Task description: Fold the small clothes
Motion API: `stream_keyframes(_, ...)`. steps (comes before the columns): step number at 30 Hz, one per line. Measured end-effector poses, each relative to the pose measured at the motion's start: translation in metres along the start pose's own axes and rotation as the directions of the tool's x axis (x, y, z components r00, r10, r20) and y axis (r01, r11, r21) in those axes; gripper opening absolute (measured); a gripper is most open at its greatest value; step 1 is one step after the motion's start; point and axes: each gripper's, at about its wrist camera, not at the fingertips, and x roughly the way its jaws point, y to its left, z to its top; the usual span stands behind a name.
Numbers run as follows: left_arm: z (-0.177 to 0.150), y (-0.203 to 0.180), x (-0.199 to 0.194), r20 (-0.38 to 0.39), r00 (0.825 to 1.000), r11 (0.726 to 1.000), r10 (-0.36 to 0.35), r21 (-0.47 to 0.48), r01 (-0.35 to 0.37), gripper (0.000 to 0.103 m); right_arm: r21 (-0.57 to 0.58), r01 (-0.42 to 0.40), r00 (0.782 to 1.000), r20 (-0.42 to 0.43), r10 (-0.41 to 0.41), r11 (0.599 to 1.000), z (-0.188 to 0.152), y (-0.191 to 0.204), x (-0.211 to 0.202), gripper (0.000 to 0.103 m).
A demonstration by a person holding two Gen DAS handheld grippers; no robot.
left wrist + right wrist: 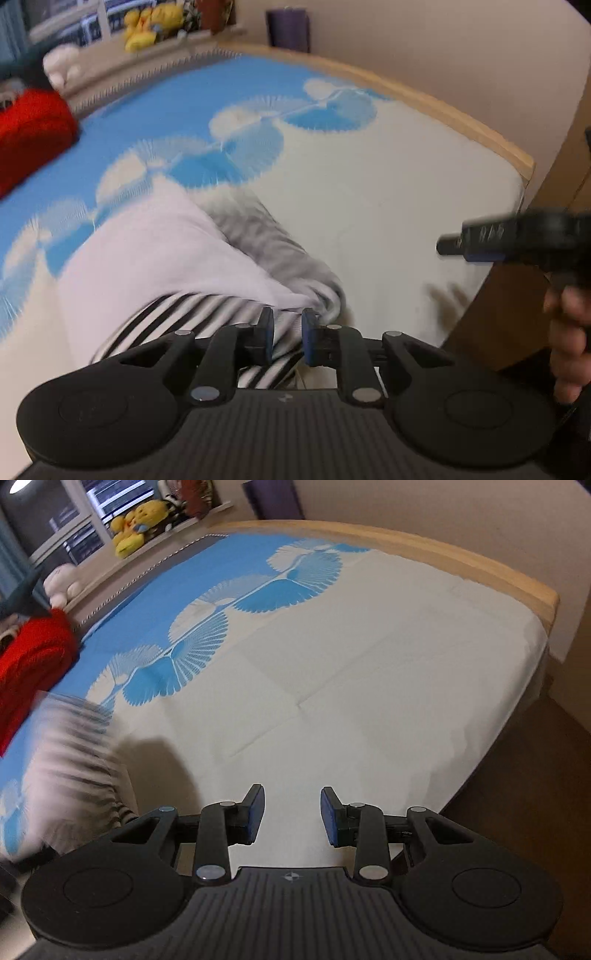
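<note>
Left fingers (266,334) pinching striped garment (207,314), right gripper (291,814) apart, empty

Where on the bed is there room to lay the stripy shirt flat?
The white stretch of bedspread between the blue fan pattern and the wooden bed edge lies bare. The other side is crowded: the striped garment and a red bundle sit there.

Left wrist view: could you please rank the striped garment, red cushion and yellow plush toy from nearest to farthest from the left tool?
From the left tool:
1. Striped garment, between its fingers.
2. Red cushion, far left.
3. Yellow plush toy, on the back ledge.
</note>
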Motion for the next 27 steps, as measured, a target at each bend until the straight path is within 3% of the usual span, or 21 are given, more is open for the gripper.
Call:
stream_keyframes(3,-0.013,0.039,-0.022,0.029,0.998,0.992,-0.047,-0.115,0.05,0.026,0.013,-0.037,0.999,-0.021,0.037,0.999,0.0,-0.001,0.001,0.035)
stream_keyframes(9,-0.034,0.13,-0.083,0.028,0.995,0.98,0.096,-0.175,-0.09,0.027,0.018,-0.125,0.99,-0.068,0.126,0.992,-0.002,0.021,0.007,0.037)
stream_keyframes(14,-0.058,0.189,-0.095,0.022,0.991,0.965,0.131,-0.232,-0.122,0.041,-0.064,-0.215,0.971,-0.125,0.206,0.975,-0.011,0.058,0.019,0.037)
stream_keyframes(18,-0.094,0.199,-0.074,0.033,0.998,0.935,0.054,-0.352,-0.039,0.049,-0.115,-0.225,0.965,-0.163,0.205,0.967,-0.016,0.082,0.037,0.044)
stream_keyframes(21,-0.105,0.196,-0.05,-0.058,0.998,0.907,-0.003,-0.421,-0.022,0.05,-0.127,-0.201,0.968,-0.178,0.177,0.971,-0.019,0.091,0.05,0.053)
stream_keyframes(27,-0.094,0.202,-0.058,0.031,0.999,0.916,-0.019,-0.4,0.03,0.06,-0.135,-0.171,0.963,-0.233,0.136,0.976,-0.028,0.102,0.077,0.054)
